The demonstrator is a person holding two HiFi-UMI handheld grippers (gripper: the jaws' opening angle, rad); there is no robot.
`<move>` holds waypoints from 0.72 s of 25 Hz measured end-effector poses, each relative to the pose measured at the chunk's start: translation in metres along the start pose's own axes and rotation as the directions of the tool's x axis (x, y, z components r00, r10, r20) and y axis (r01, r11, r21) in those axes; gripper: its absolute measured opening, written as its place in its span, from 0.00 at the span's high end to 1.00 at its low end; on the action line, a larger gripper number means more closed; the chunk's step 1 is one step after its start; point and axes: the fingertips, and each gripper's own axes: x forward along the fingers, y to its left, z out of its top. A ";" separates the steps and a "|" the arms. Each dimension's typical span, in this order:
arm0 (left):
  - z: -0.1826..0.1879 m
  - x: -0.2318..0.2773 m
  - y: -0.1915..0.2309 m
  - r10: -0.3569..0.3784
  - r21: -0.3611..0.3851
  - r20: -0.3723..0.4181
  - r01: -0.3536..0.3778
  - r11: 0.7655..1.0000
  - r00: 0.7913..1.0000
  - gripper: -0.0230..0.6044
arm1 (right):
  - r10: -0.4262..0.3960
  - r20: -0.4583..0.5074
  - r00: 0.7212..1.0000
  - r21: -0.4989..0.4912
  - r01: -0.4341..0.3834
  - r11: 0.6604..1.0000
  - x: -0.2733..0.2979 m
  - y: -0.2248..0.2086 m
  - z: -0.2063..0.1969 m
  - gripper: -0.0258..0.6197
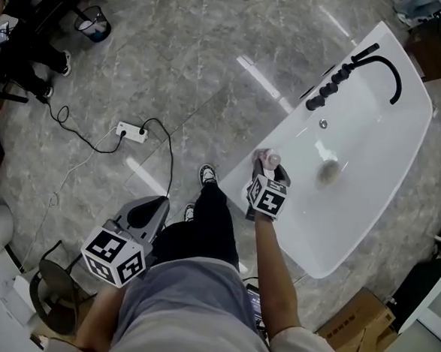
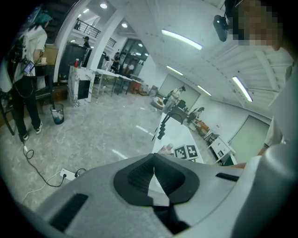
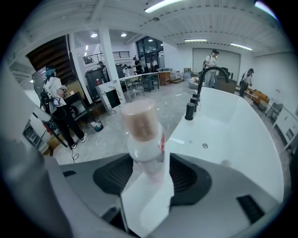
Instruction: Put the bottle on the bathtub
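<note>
My right gripper (image 3: 147,175) pinches small white plastic bottle (image 3: 142,135), pale cap up, over near rim of white oval bathtub (image 1: 371,171). Red label print unreadable. My left gripper (image 2: 153,173) pressed together, empty.

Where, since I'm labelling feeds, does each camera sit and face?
Head view: on the person's head, steeply down onto the white glossy bathtub; torso, legs, both arms show.
Left gripper view: on the left gripper, along its shut, empty jaws, towards the bathtub.
Right gripper view: on the right gripper, along jaws clamping the white brown-capped plastic bottle.
Shared: bathtub, black curved tap.
</note>
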 end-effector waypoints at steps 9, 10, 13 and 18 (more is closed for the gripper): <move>-0.007 -0.031 -0.007 0.000 -0.001 0.065 0.000 1.000 0.998 0.95 | 0.023 0.026 0.999 -0.031 -0.022 0.999 -0.043 0.005 -0.001 0.61; -0.008 -0.035 -0.008 -0.002 -0.003 0.073 0.002 1.000 0.997 0.95 | 0.028 0.028 0.999 -0.037 -0.027 0.999 -0.049 0.006 -0.002 0.61; -0.009 -0.044 -0.010 -0.012 -0.011 0.095 0.013 1.000 0.995 0.95 | 0.046 0.040 0.998 -0.047 -0.044 0.998 -0.070 0.011 -0.002 0.61; -0.005 -0.057 -0.012 -0.029 -0.010 0.144 0.031 0.999 0.989 0.95 | 0.092 0.075 0.993 -0.085 -0.085 0.993 -0.101 0.022 0.005 0.61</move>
